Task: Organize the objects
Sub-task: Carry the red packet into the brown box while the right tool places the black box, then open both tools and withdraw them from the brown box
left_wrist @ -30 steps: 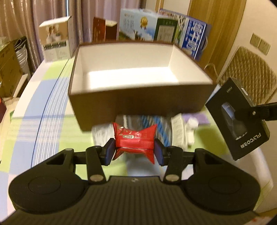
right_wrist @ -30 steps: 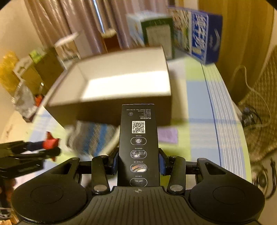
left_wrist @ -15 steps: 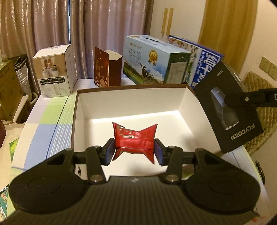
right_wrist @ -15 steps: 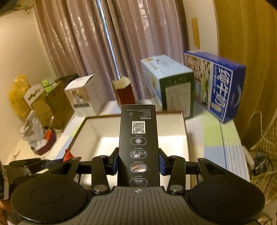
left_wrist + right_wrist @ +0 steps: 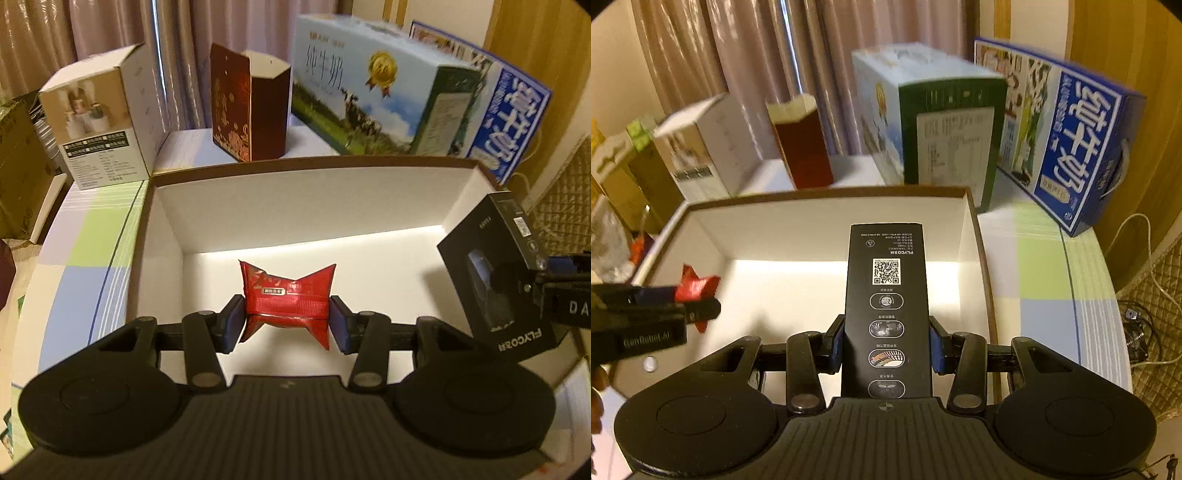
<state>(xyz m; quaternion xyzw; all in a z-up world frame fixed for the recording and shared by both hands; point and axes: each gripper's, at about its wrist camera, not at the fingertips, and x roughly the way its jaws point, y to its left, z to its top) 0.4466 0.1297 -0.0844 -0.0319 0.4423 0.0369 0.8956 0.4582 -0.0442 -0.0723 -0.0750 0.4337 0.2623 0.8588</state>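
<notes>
Pinching a crinkled red foil snack packet [image 5: 286, 297] at frame centre, the left gripper [image 5: 287, 323] is shown over the open white-lined brown cardboard box [image 5: 295, 206]. A tall black printed carton [image 5: 886, 306] is clamped upright by the right gripper [image 5: 886, 345], centre frame, above the same box.

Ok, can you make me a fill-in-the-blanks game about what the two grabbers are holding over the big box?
1. The left gripper has its jaws shut on a crinkly ____ snack packet.
2. The right gripper holds a tall ____ FLYCO box with a QR code on it.
3. Both things hang over the big open box, whose inside is ____.
4. Behind it stands a dark red ____ bag with its top open.

Missing words: red; black; white; paper
</notes>
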